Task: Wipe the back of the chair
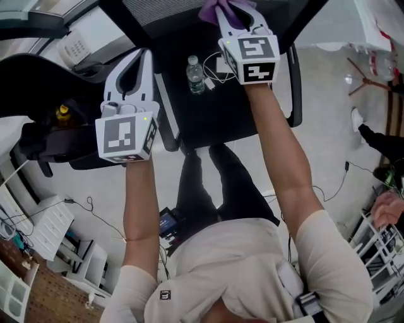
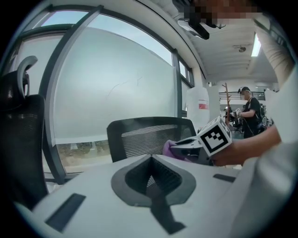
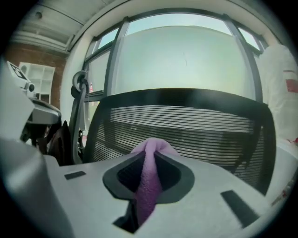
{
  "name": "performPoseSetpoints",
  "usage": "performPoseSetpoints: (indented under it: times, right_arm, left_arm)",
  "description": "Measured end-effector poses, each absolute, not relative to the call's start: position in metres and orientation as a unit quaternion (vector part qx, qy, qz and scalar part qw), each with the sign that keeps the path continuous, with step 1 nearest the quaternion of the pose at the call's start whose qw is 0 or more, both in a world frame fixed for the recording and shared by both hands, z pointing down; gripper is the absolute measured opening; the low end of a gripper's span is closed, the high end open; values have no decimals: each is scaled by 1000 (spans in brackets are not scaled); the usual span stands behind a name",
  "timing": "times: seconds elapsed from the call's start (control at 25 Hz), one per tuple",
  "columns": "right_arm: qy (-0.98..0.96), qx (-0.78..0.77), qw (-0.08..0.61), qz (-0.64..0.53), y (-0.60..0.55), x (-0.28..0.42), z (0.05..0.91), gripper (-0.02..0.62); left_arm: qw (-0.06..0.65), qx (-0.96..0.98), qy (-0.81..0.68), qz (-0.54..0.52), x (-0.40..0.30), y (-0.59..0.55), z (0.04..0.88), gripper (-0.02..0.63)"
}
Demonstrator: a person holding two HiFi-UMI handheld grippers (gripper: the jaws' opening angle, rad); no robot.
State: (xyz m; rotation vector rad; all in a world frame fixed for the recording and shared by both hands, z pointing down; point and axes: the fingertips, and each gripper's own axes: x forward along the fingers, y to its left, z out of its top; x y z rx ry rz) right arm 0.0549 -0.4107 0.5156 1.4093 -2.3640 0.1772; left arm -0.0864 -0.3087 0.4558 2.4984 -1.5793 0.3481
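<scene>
The black office chair has a mesh back [image 3: 195,125] that fills the right gripper view just ahead of the jaws. My right gripper [image 3: 151,151] is shut on a purple cloth [image 3: 148,186], whose bunched end pokes out toward the mesh. In the head view the right gripper [image 1: 235,14] holds the cloth [image 1: 218,9] at the chair back's top edge [image 1: 164,9]. My left gripper [image 1: 140,60] hovers by the left side of the seat, shut and empty. In the left gripper view the left gripper [image 2: 151,160] points at the chair back [image 2: 139,135] from a distance.
A water bottle [image 1: 196,74] and a white cable [image 1: 218,68] lie on the chair seat [image 1: 221,113]. Another black chair [image 1: 38,94] stands at the left. A large window [image 2: 111,83] is behind the chair. A person [image 2: 249,111] stands far off.
</scene>
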Motion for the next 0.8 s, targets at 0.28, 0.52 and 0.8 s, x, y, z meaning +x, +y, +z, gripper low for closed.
performPoseSetpoints:
  times: [0.28,0.52,0.8]
  right_arm:
    - [-894,397,206,42,-379,-74,522,40]
    - [-892,399,211,38,-378,-81,522,40]
    - [-883,418,210,36,-383,-55,519,40]
  left_arm:
    - [88,820,-554,112,-134,-291,457,8]
    - [90,816,-561,109,-151,-287,457,8]
    - [86,827,-544,115,-127,-294,457,8]
